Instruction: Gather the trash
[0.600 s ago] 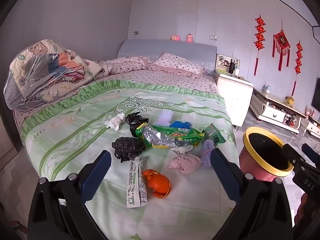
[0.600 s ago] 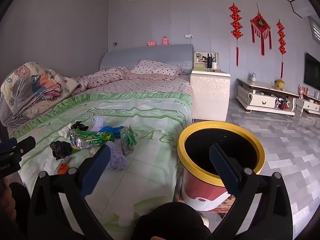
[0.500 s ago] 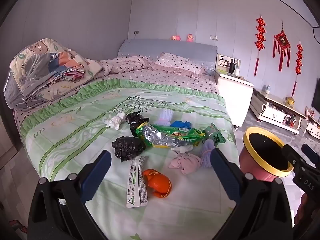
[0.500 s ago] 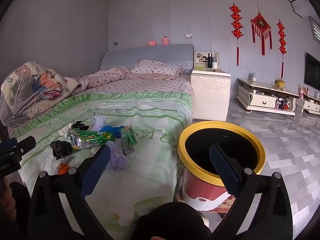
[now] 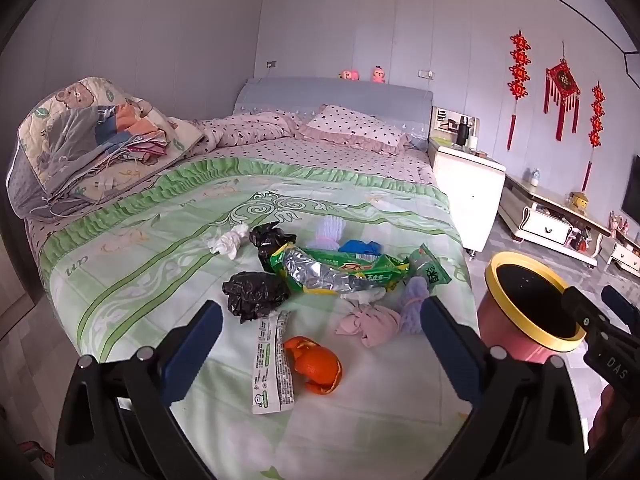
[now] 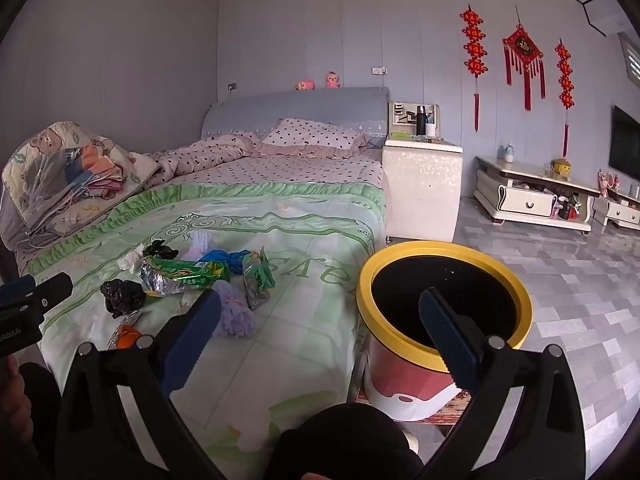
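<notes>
While both claws are standing wide open with nothing between their blue pads, the left claw [image 5: 318,344] is hovering over the near end of the bed with the pale green patterned cover [image 5: 160,248], where the trash is lying in a loose cluster. Its view is showing the pieces closely: a curled orange peel [image 5: 318,364] just beside a long white printed wrapper [image 5: 270,364], a crumpled black plastic bag [image 5: 254,292], a long green and silver foil snack wrapper [image 5: 340,272], a small green packet [image 5: 430,270], a wad of white tissue [image 5: 228,242], a bunched pink cloth [image 5: 370,322] and a lilac knitted bundle [image 5: 412,304]. The round pink bin with the yellow rim [image 5: 528,312] is sitting at that view's right edge, beside the bed, with the tip of the right claw reaching in front of it.

The right claw [image 6: 320,324] is pointing more toward the bin, so its view is looking down into the dark inside and is revealing a white lower part of the bin's body, which the left view is not showing. Here the trash is appearing smaller and farther left, the peel half hidden behind the claw's left finger, and a dark-clothed knee [image 6: 344,440] is filling the bottom centre. A white bedside cabinet [image 6: 422,192] is standing beyond the bin
</notes>
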{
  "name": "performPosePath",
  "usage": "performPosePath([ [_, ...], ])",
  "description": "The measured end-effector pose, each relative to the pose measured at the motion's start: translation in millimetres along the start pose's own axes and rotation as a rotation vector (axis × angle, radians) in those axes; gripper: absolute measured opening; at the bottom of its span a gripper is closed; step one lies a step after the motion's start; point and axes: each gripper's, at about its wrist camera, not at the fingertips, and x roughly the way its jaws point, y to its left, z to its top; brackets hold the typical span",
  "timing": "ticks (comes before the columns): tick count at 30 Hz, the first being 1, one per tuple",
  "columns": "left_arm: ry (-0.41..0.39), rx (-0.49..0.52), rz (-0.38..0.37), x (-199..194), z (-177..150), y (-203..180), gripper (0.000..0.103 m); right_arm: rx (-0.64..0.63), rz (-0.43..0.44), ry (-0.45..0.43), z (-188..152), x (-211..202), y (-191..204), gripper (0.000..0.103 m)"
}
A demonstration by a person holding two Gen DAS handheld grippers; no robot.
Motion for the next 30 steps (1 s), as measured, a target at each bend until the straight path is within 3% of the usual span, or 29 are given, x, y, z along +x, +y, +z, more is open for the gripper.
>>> performPosePath([
  [30, 0.001, 0.007, -0.006, 1.5, -5.2, -3.9, 0.096, 0.0, 0.0, 0.005, -1.7, 2.1, 1.0, 0.095],
])
